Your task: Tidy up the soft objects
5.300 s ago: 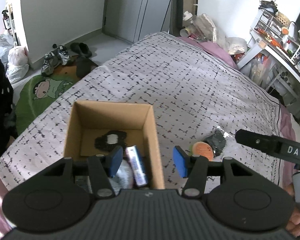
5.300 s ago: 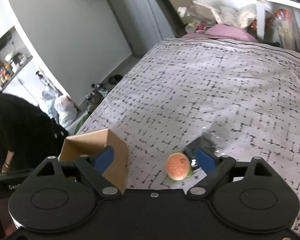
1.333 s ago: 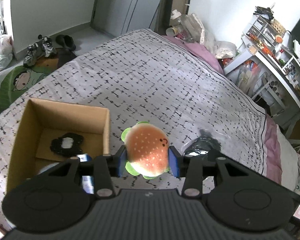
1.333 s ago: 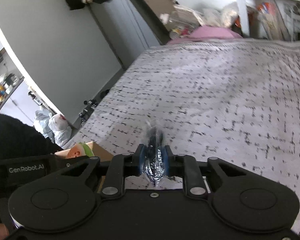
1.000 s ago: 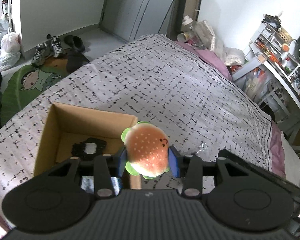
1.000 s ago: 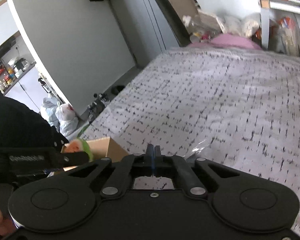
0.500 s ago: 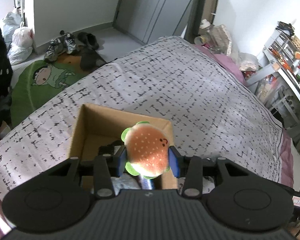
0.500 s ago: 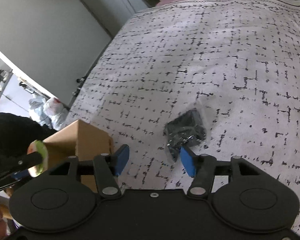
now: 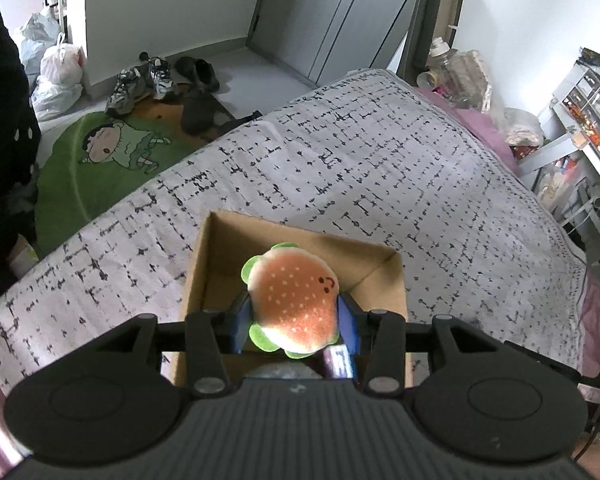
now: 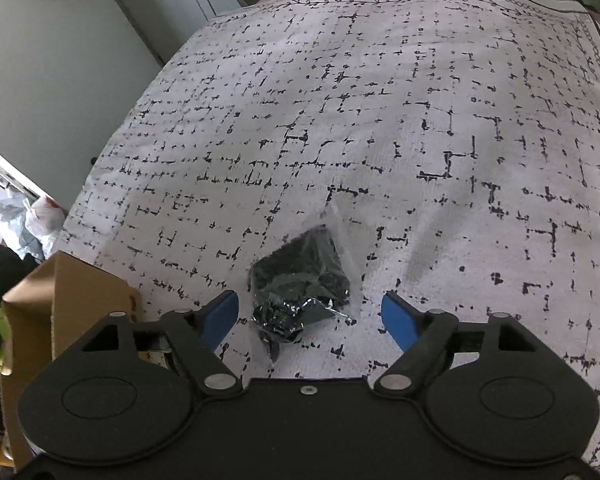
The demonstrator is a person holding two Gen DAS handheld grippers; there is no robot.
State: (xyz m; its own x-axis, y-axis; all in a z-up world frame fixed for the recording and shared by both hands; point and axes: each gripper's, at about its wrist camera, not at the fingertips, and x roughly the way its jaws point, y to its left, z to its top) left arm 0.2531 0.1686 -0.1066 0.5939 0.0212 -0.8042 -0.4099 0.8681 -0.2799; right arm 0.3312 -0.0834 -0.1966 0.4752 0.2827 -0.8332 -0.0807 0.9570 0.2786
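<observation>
Cardboard box (image 9: pixel 204 264) sits under the left tool (image 9: pixel 296 322), clamped on the burger plush (image 9: pixel 294 306); the right tool (image 10: pixel 311 318) gapes wide (holding nothing) around a black packet (image 10: pixel 300 280) at 12 o'clock on the bed (image 10: pixel 380 120).

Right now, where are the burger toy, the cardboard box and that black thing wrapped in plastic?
burger toy (image 9: pixel 294 304): left wrist view, middle of its bun top.
cardboard box (image 9: pixel 384 282): left wrist view, inner face of its right wall.
black item in plastic (image 10: pixel 300 270): right wrist view, middle of the dark bundle.
</observation>
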